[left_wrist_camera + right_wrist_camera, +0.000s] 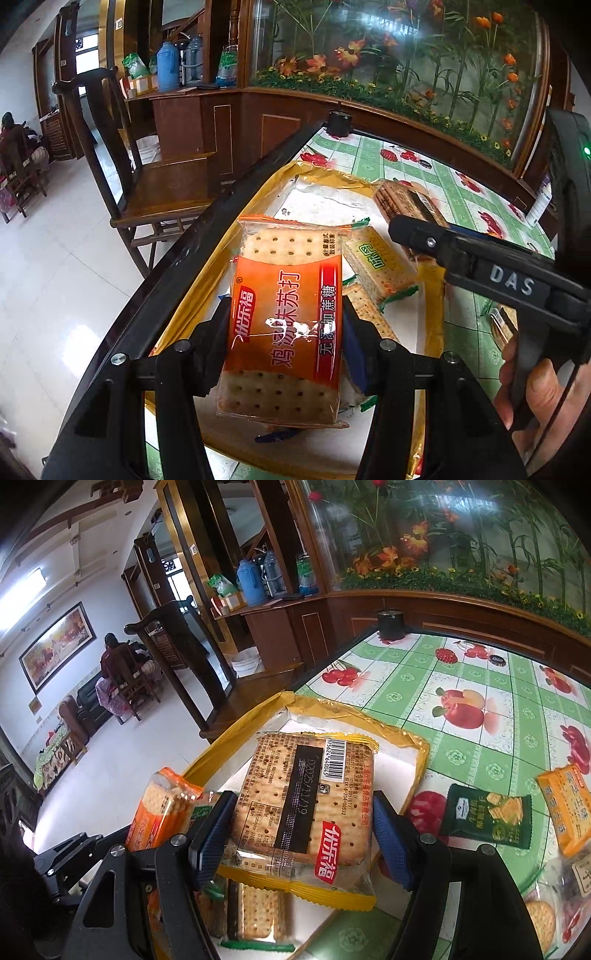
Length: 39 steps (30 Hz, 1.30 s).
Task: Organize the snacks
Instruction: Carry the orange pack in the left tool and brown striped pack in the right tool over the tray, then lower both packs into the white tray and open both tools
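My left gripper point(286, 332) is shut on an orange soda-cracker pack point(284, 295), held upright over a shallow yellow-rimmed tray point(266, 184). The same orange pack point(159, 812) shows at the left of the right wrist view. My right gripper point(303, 834) is shut on a yellow-edged cracker pack point(306, 794), barcode side up, also above the tray point(419, 749). From the left wrist view the right gripper point(410, 221) comes in from the right with that pack point(402, 199). Green-edged cracker packs point(380, 262) lie in the tray beneath.
Loose snacks lie on the fruit-pattern tablecloth point(480, 686) to the right: a dark green pack point(484, 819), an orange-yellow pack point(565, 808), round crackers point(539, 919). A black cup point(390, 624) stands at the far corner. The table's black edge point(184, 258) and a wooden chair point(159, 184) lie left.
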Each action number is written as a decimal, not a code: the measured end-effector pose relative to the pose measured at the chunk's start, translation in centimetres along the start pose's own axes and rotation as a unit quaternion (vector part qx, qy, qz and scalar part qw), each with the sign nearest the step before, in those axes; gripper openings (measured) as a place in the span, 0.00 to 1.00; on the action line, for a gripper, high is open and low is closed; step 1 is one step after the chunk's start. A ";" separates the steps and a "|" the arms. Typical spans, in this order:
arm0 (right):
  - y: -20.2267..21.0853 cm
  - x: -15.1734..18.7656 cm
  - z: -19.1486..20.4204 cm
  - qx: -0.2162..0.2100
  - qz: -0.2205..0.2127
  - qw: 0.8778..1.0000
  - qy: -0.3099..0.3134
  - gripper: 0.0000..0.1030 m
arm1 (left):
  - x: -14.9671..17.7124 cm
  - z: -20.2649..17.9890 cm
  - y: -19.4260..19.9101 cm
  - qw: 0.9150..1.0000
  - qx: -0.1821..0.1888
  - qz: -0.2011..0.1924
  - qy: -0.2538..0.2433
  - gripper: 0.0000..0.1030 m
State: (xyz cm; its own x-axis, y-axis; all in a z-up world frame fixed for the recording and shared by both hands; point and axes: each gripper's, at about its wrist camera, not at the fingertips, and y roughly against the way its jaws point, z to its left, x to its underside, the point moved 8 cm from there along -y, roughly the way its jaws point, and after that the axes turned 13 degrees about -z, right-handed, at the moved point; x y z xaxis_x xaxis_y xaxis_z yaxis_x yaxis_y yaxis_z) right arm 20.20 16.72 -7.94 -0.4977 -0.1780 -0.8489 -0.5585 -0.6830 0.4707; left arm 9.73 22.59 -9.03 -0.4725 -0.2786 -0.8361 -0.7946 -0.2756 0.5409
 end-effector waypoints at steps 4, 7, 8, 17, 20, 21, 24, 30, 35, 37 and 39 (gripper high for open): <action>-1.0 -0.1 -0.2 0.002 0.006 1.000 -0.001 0.71 | 0.1 -0.2 -0.2 1.000 -0.001 0.005 -0.006 0.51; -1.5 0.2 -0.2 0.005 0.011 1.000 0.001 0.71 | 0.3 -0.3 -0.5 1.000 -0.001 0.010 -0.010 0.51; -1.6 0.3 -0.2 0.006 0.014 1.000 0.001 0.71 | 0.4 -0.4 -0.6 1.000 -0.002 0.011 -0.011 0.51; -2.4 0.5 -0.8 0.011 0.023 1.000 -0.005 0.71 | 0.5 -0.6 -1.0 1.000 -0.005 0.019 -0.021 0.51; -2.8 0.6 -0.7 0.012 0.026 1.000 -0.003 0.71 | 0.6 -0.6 -1.1 0.999 -0.005 0.022 -0.024 0.52; -2.9 0.6 -0.8 0.013 0.027 1.000 -0.003 0.71 | 0.6 -0.6 -1.1 0.999 -0.005 0.022 -0.025 0.52; -3.1 0.7 -0.9 0.014 0.029 0.999 -0.003 0.70 | 0.7 -0.7 -1.2 0.999 -0.007 0.023 -0.027 0.52; -3.0 0.6 -1.5 0.018 0.024 1.000 -0.009 0.69 | 0.7 -0.7 -1.1 1.000 0.001 0.027 -0.017 0.52; -2.4 0.3 -1.7 0.018 0.019 1.000 -0.013 0.69 | 0.5 -0.7 -0.8 1.000 0.004 0.025 -0.011 0.52; -1.9 0.2 -1.9 0.018 0.016 1.000 -0.017 0.69 | 0.5 -0.7 -0.7 1.000 0.000 0.024 -0.010 0.53; -1.3 0.0 -2.1 0.018 0.012 1.000 -0.019 0.69 | 0.4 -0.7 -0.4 1.000 -0.005 0.021 -0.009 0.58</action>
State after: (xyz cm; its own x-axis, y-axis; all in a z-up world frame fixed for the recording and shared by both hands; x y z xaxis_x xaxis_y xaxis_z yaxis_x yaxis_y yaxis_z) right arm 22.29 16.10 -9.05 -0.5355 -0.1655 -0.8281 -0.5694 -0.6534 0.4988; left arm 10.12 22.00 -9.48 -0.5118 -0.2734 -0.8145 -0.7707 -0.2729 0.5758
